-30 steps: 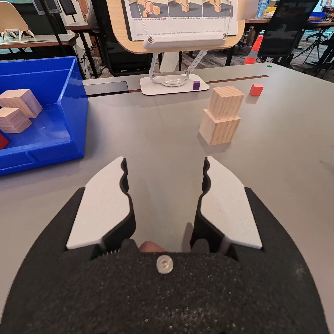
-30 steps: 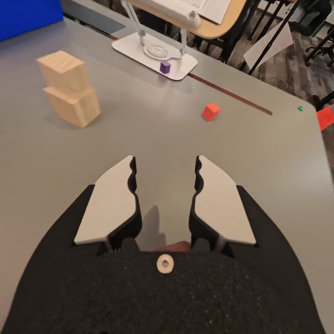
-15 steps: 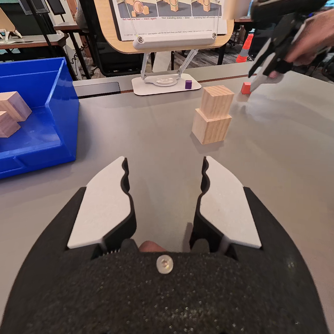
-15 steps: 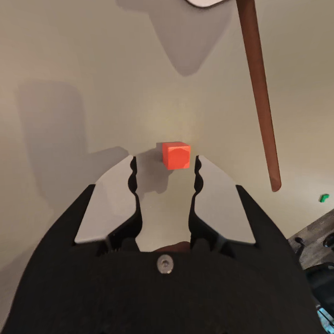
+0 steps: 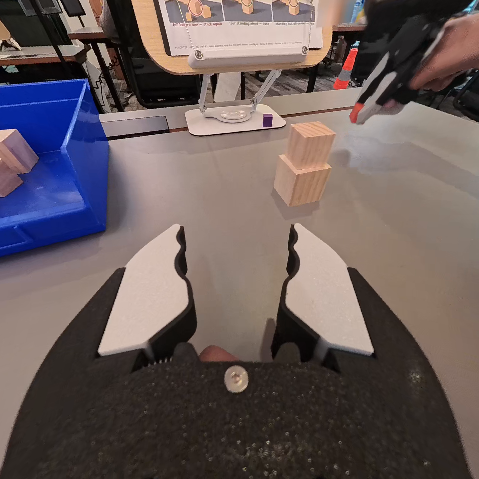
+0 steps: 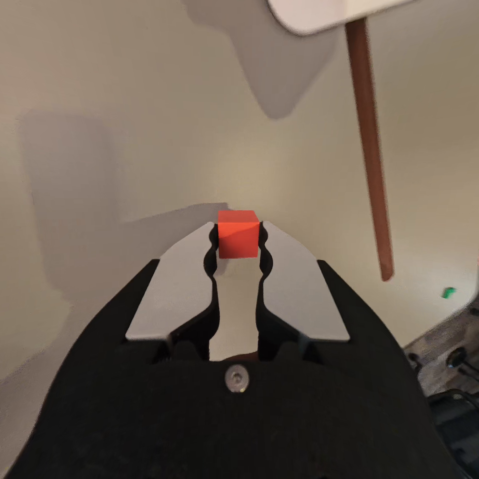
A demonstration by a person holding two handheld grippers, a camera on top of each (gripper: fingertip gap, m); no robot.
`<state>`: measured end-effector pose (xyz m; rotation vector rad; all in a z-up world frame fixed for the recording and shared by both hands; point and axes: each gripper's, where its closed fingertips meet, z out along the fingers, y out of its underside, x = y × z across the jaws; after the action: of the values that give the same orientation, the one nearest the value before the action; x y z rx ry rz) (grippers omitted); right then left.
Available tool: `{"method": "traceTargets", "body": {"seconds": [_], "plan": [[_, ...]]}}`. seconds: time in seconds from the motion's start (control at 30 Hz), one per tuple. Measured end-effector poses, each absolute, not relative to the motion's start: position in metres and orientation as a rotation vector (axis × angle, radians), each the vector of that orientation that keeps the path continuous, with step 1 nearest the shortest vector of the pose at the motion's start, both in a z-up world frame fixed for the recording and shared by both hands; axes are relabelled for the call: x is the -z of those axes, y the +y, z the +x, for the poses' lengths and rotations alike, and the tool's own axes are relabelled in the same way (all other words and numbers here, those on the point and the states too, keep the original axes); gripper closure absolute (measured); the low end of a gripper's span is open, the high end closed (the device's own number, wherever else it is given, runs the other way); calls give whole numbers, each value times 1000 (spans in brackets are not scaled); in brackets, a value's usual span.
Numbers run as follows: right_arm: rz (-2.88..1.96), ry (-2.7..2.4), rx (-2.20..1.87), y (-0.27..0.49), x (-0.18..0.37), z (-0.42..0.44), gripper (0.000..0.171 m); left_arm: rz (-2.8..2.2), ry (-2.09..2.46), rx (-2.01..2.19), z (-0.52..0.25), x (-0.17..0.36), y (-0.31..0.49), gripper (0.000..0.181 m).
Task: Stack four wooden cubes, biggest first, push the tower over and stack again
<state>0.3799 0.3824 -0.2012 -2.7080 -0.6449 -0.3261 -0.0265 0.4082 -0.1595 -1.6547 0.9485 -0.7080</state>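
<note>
Small red wooden cube sits pinched between the right gripper fingertips; two-cube pale wooden stack stands leftward; left gripper gapes empty.

Four plain cubes (two binned).

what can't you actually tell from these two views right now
- Right wrist view: whether the red cube is off the table; the right gripper covers its underside.
- Left wrist view: the red cube is motion-blurred and mostly hidden by that gripper's finger.
- Left wrist view: the wooden blocks in the blue bin are cut by the left edge, so their count is unknown.
</note>
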Motion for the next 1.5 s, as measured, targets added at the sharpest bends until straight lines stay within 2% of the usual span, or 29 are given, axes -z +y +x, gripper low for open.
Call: {"method": "traceTargets", "body": {"seconds": [0.13,0.23,0.47,0.67,0.87,1.3,1.5], "plan": [[-2420,-567,391,355,142,312,142,-1655,949,704,-27,160,408,106],[-2246,-455,371,316,120,255,142,-1649,951,694,-27,159,409,106],[-2107,-171,258,245,139,187,142,-1667,938,684,-31,159,416,106],[-2008,-7,207,230,143,172,142,-1674,950,676,-33,158,417,107],[-1969,-95,198,259,132,161,142,-1673,981,670,-32,161,413,107],[-2287,-873,85,391,125,150,142,-1669,1020,679,-34,164,408,109],[-2506,-1079,40,414,146,146,142,-1678,1038,683,-32,168,408,109]]}}
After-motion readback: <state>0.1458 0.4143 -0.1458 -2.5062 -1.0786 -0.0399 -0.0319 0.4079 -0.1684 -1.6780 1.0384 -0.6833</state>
